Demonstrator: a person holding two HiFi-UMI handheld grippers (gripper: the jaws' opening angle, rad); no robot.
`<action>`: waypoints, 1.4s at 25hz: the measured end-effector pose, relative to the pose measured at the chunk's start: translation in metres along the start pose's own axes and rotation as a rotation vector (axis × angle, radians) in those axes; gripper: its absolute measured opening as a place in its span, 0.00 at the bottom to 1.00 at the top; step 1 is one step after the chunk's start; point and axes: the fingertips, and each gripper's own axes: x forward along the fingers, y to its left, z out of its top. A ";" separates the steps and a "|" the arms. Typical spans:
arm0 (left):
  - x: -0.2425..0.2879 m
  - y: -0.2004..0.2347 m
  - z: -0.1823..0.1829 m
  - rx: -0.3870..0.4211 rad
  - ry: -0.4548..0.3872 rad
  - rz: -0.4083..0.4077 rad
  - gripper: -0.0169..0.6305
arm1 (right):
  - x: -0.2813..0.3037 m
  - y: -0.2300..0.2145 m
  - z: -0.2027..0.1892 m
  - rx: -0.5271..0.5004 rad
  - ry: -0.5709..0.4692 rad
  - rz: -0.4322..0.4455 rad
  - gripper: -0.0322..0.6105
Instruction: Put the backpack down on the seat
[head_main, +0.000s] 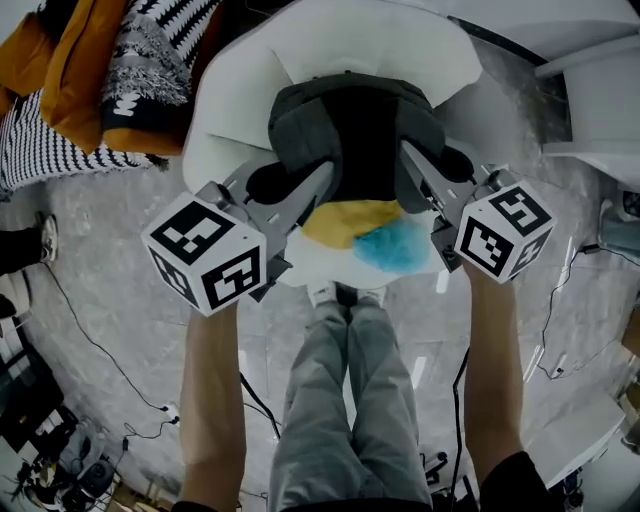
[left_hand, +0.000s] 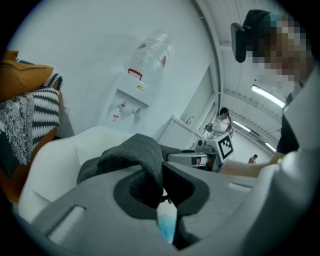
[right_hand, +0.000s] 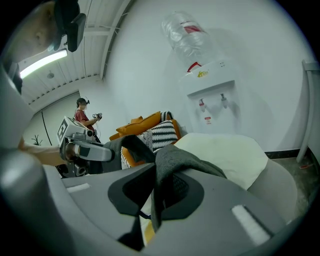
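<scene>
A dark grey backpack (head_main: 355, 125) with a yellow and a blue patch on its underside hangs over the white seat (head_main: 235, 95). In the head view my left gripper (head_main: 318, 178) holds it from the left and my right gripper (head_main: 412, 158) from the right. In the left gripper view a fold of the grey backpack strap (left_hand: 145, 160) is pinched between the jaws of the left gripper (left_hand: 161, 186). Through the right gripper (right_hand: 157, 192) runs another grey strap (right_hand: 172, 162), also pinched. Whether the pack's bottom touches the cushion is hidden.
Orange and black-and-white striped cushions (head_main: 95, 70) are piled left of the seat. A water dispenser (left_hand: 131, 102) stands against the wall behind it. White furniture (head_main: 590, 70) stands at the right. Cables (head_main: 90, 340) trail on the floor round the person's legs (head_main: 345, 400).
</scene>
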 end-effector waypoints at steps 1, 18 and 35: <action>0.004 0.001 -0.005 -0.008 0.006 -0.001 0.07 | 0.001 -0.002 -0.004 0.004 0.001 0.000 0.11; 0.048 0.052 -0.118 -0.101 0.165 0.110 0.07 | 0.031 -0.036 -0.089 0.024 0.024 -0.042 0.11; 0.077 0.118 -0.190 -0.186 0.276 0.286 0.07 | 0.077 -0.082 -0.146 0.177 0.046 -0.125 0.11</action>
